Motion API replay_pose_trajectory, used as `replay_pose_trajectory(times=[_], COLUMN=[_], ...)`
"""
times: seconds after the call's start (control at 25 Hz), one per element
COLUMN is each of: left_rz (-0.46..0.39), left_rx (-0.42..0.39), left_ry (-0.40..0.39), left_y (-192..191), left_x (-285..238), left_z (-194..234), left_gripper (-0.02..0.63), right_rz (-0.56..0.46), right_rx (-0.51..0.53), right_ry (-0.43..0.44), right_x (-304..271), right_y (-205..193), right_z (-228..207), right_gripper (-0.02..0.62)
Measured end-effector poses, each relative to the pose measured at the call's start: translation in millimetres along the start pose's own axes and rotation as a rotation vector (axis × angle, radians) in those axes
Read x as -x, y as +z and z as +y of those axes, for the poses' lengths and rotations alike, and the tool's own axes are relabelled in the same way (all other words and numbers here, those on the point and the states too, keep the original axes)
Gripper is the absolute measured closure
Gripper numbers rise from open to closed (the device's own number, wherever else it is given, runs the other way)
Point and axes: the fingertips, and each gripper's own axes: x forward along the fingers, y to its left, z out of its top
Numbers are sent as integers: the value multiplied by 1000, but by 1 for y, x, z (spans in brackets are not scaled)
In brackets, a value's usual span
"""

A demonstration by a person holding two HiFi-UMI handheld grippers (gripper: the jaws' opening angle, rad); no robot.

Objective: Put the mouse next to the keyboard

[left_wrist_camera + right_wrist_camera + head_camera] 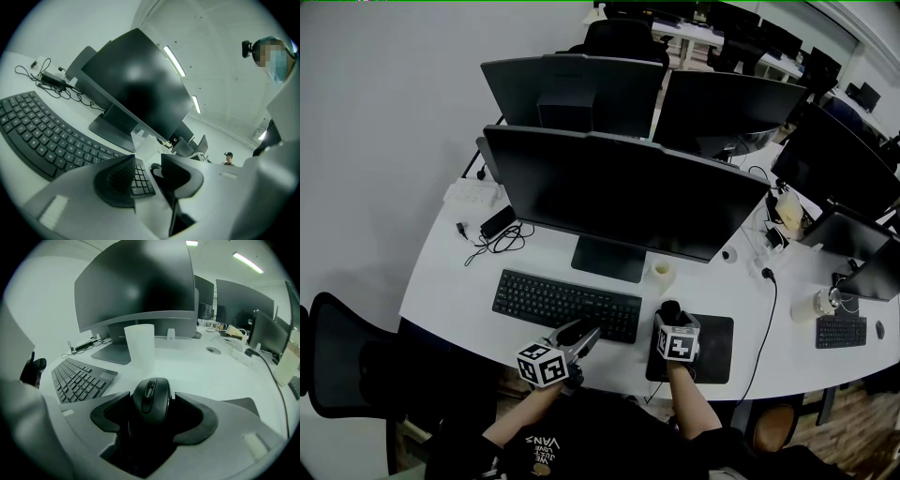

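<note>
Mouse first: the black, rounded plastic mouse with a scroll wheel (151,401) sits between the jaws of the right tool (152,417). The jaws are closed on its two flanks, and its nose points away towards the monitors. In the head view it is at the near edge of the white table (441,281), between the right end of the flat black keyboard (567,305) and the dark rectangular mouse mat (717,349). Whether it rests on the table or is held just clear of it cannot be told. Gripping by the sides probably keeps the mouse level and leaves its underside free to be set down flat.

The left tool (147,166) is held low over the keyboard's right end with its jaws moderately apart and nothing between them. Only keys and bare table show through the gap. It appears to be idle, kept out of the right tool's way, or perhaps it marks the end of the keyboard.

One container stands near: a pale, translucent plastic cup (139,345), upright just in front of the stand of the big dark monitor (619,192), beyond the mouse. What it holds, if anything, cannot be seen. My guess is that the placement is close to done, since the free strip beside the keyboard lies right at the mouse.
</note>
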Motion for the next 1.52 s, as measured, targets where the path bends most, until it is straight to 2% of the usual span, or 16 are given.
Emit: replay_pose_trajectory(times=[0.4, 0.72, 0.8, 1.0, 1.16, 1.36, 1.52], left_rz=[-10, -58, -71, -121, -153, -179, -193], left_rx=[-51, -120, -132, -145, -155, -182, -203], left_ry=[-12, 38, 53, 89, 110, 133, 143], left_y=[4, 11, 11, 13, 10, 2, -8], left_x=[-1, 4, 7, 17, 26, 37, 45], left_z=[-17, -33, -37, -47, -57, -72, -87], left_gripper=[460, 460, 462, 491, 557, 591, 604], right_rz=[-122, -202, -218, -271, -315, -370, -404], right_rx=[-35, -11, 7, 51, 74, 96, 113], right_ry=[48, 113, 120, 135, 165, 212, 260], right_x=[34, 68, 77, 102, 122, 148, 171], right_y=[19, 29, 31, 40, 47, 50, 46], right_z=[11, 26, 25, 24, 28, 35, 39], right_gripper=[304, 314, 337, 440, 489, 561, 591])
